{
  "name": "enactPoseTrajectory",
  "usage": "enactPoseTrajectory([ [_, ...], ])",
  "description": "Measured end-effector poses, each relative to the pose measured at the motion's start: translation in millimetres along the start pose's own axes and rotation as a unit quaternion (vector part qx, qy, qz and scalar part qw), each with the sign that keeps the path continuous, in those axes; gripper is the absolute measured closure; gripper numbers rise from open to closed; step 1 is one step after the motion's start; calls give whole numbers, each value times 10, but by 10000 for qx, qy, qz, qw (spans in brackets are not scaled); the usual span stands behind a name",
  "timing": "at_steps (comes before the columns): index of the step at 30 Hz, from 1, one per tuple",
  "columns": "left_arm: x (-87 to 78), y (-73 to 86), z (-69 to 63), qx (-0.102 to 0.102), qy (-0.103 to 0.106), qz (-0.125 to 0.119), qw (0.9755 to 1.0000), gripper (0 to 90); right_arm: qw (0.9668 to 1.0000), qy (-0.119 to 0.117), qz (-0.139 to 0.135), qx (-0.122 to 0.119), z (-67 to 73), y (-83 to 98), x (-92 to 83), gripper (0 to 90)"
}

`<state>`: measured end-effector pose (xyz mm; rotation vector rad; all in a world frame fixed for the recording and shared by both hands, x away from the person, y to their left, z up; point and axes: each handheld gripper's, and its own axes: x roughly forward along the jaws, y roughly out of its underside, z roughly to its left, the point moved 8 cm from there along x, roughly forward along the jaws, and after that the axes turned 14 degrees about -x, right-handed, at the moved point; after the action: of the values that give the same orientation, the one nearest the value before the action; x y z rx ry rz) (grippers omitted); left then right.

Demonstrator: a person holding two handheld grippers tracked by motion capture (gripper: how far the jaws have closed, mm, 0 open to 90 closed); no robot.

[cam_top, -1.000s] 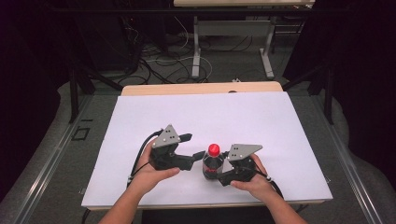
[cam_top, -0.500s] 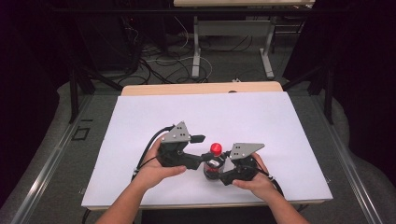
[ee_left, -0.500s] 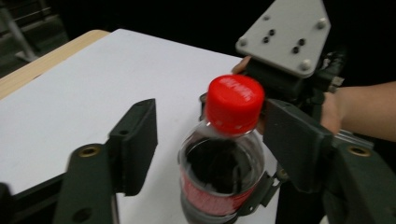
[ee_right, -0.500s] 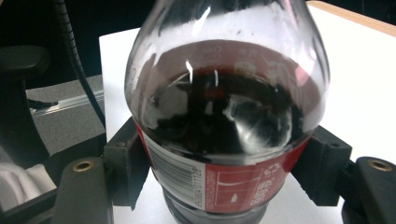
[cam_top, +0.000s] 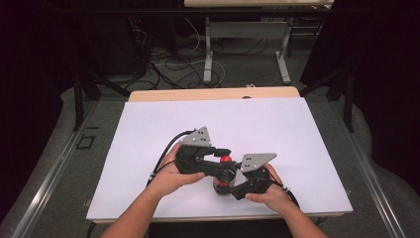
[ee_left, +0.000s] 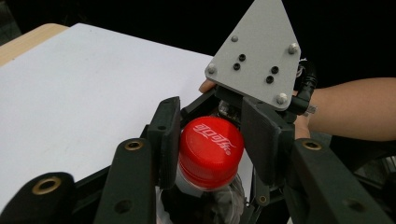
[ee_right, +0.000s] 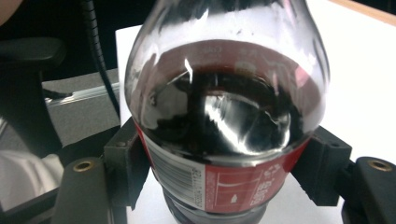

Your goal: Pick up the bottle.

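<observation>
Bottle [cam_top: 224, 182] sits upright near the front edge of the white table [cam_top: 277, 129], a little right of centre, between my two grippers. Dark cola fills it up to the shoulder; red label [ee_right: 233, 184] wraps the body below that, barcode on one side.

Right gripper [cam_top: 236, 181] — jaws clamped on the bottle body at label height. In the right gripper view both black pads press the label from either side, no gap I can see. Right hand [cam_top: 267, 191] holds the gripper low at the table's front, grey three-cornered plate [cam_top: 256, 160] on top.

Left gripper [cam_top: 221, 159] comes in from the left, higher up, at the neck. Its jaws have just been closing, with the red cap [ee_left: 211, 144] between them. In the left gripper view the left pad sits tight against the cap's side; the right pad is at the cap's other side, contact there looks made but the angle is steep. I read it as gripping the cap. Cap carries white lettering on top and is seated on the neck. Left hand [cam_top: 171, 173] wraps the gripper body, cable [cam_top: 166, 151] looping back toward the forearm.

From the left gripper view I also see the right gripper's plate [ee_left: 259, 58] just behind the cap, and the forearm [ee_left: 355, 109] beyond it.

Bottle base — on the table as far as I can tell, partly hidden by the jaws.
</observation>
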<state>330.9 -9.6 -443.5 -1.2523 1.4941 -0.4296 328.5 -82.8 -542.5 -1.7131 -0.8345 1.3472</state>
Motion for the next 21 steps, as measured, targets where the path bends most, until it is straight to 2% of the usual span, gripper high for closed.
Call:
enactPoseTrajectory([
  [2,-3,-1,-4,3,21,-7,10000,608,10000,-62,-1,1,16,1,1,290],
  [4,-9,-6,-3,-6,17,-55,10000,611,10000,40,-80,1,-1,-10,6,290],
  [6,-14,-13,-3,-20,11,-111,9999,613,9999,-5,-97,25,4,-16,-4,290],
  [9,-18,-16,-4,-2,-17,-133,9999,616,9999,68,-130,26,-8,-29,-4,291],
  [11,-13,-22,-2,12,-73,-165,9998,617,9999,50,-114,7,-11,-28,-11,292],
  [16,4,-28,-7,-9,-230,-228,9995,619,9998,182,-80,61,-32,-25,-12,293],
  [19,21,-40,7,-85,-484,-305,9983,619,9996,275,-36,80,-59,-20,-9,293],
  [21,35,-44,7,-117,-669,-362,9970,619,9992,347,-3,187,-67,-17,-12,292],
])
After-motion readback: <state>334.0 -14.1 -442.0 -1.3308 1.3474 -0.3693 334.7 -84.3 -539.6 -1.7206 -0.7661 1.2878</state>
